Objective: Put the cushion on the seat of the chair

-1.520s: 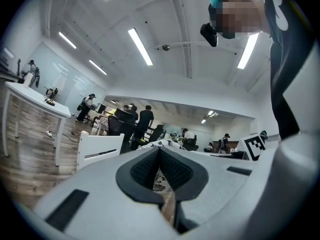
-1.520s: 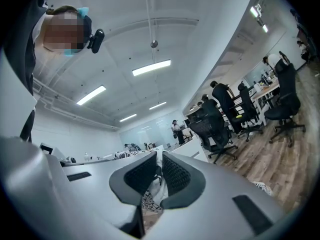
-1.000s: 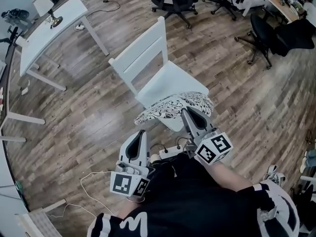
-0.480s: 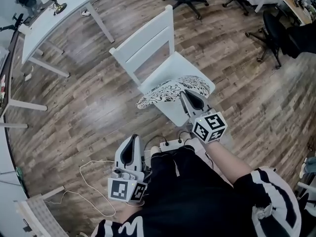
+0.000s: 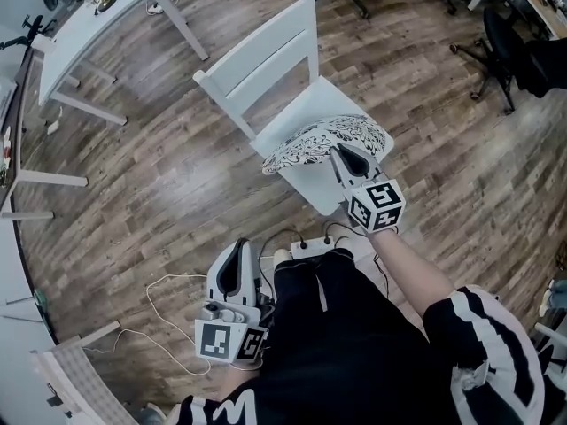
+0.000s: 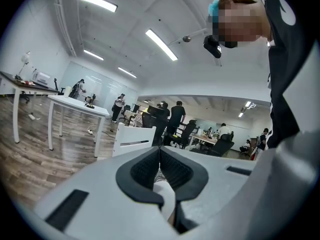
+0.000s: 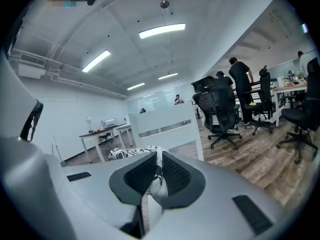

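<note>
A white wooden chair (image 5: 266, 69) stands on the wood floor ahead of me. The black-and-white patterned cushion (image 5: 323, 138) lies across the front half of its seat (image 5: 306, 189), its left end past the seat's edge. My right gripper (image 5: 342, 152) is shut on the cushion's near edge; in the right gripper view the fabric (image 7: 131, 152) is pinched between the pads (image 7: 175, 174). My left gripper (image 5: 237, 249) hangs low on the left, away from the chair, shut and empty. In the left gripper view its tips (image 6: 159, 152) meet, with the chair (image 6: 134, 140) beyond.
White tables (image 5: 97, 11) stand at the far left. Black office chairs (image 5: 505, 47) stand at the far right. A power strip (image 5: 306, 248) and a white cable (image 5: 168, 312) lie on the floor by my legs. People stand far off in the room.
My right gripper has carried the cushion forward and down over the chair seat. The left gripper has sunk a little and now sits farther from the cushion.
</note>
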The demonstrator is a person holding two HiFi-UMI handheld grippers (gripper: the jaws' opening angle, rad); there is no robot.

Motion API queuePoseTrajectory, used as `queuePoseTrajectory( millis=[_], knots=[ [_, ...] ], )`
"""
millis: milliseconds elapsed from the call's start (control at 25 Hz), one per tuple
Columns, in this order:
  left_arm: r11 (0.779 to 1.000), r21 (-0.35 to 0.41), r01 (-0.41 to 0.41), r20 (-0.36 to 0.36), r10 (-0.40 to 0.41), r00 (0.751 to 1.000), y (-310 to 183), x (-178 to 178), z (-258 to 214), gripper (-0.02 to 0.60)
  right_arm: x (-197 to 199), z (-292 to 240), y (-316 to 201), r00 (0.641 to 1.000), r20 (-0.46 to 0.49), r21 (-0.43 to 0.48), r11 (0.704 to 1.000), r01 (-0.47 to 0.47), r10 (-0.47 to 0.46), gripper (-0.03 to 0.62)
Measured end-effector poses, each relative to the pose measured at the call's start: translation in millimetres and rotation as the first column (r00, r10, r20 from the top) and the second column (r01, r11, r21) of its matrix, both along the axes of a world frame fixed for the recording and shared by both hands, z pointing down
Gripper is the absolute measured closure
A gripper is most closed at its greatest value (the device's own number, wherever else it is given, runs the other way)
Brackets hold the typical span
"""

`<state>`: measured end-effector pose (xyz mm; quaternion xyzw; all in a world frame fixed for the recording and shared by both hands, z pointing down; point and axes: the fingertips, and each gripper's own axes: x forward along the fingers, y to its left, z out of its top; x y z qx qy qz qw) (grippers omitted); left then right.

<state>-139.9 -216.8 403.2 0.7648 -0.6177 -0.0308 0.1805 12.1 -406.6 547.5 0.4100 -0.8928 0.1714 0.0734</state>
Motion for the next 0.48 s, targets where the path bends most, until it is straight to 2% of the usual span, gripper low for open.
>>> queuePoseTrajectory(
  millis=[480],
  knots=[
    [0.999, -0.044, -0.028, 0.001, 0.028, 1.000, 3, 8, 13, 0.575, 17, 82, 50, 0.991, -0.130, -0.148, 0.989, 0.014, -0.033, 0.554]
  ],
)
